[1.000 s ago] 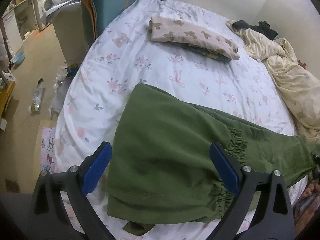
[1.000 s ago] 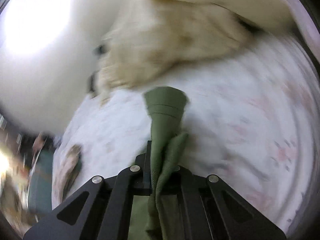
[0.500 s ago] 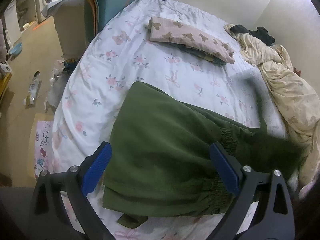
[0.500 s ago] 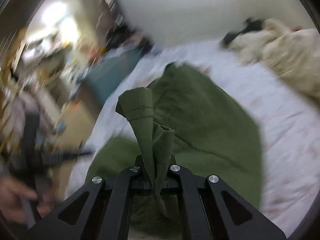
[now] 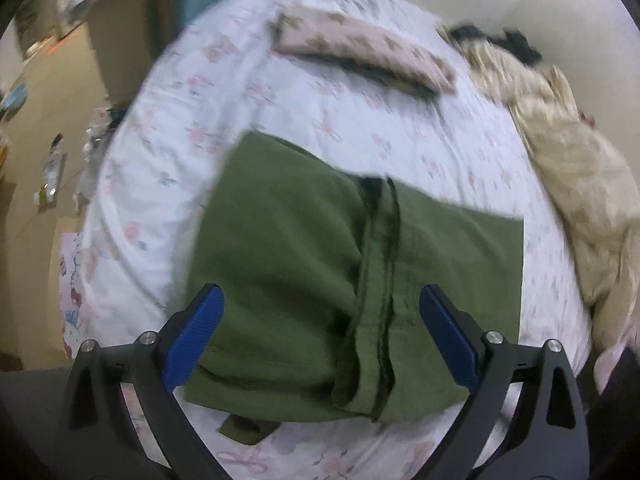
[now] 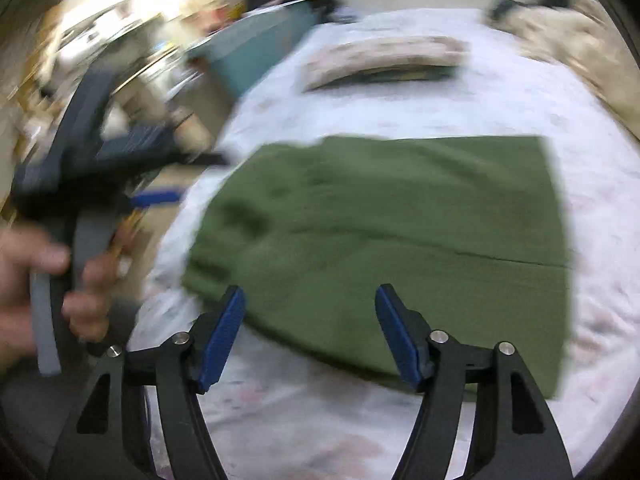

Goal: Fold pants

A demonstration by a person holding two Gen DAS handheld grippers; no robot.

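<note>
The green pants (image 5: 288,272) lie folded over on the floral bed sheet (image 5: 200,128), the leg ends laid across the waist part with a hem seam (image 5: 380,280) running down the middle. In the right wrist view the pants (image 6: 380,216) form a flat rectangle. My left gripper (image 5: 320,320) is open and empty, just above the near edge of the pants. My right gripper (image 6: 310,320) is open and empty over the near edge of the pants. The left gripper and the hand holding it show in the right wrist view (image 6: 80,200).
A folded beige patterned garment (image 5: 360,52) lies at the far side of the bed. A crumpled cream blanket (image 5: 580,168) lies along the right side by the wall. The bed's left edge drops to a floor (image 5: 40,128) with scattered items.
My right gripper carried the leg ends over the waist part, then opened and let them go. The pants now lie folded in half. The left gripper stayed open.
</note>
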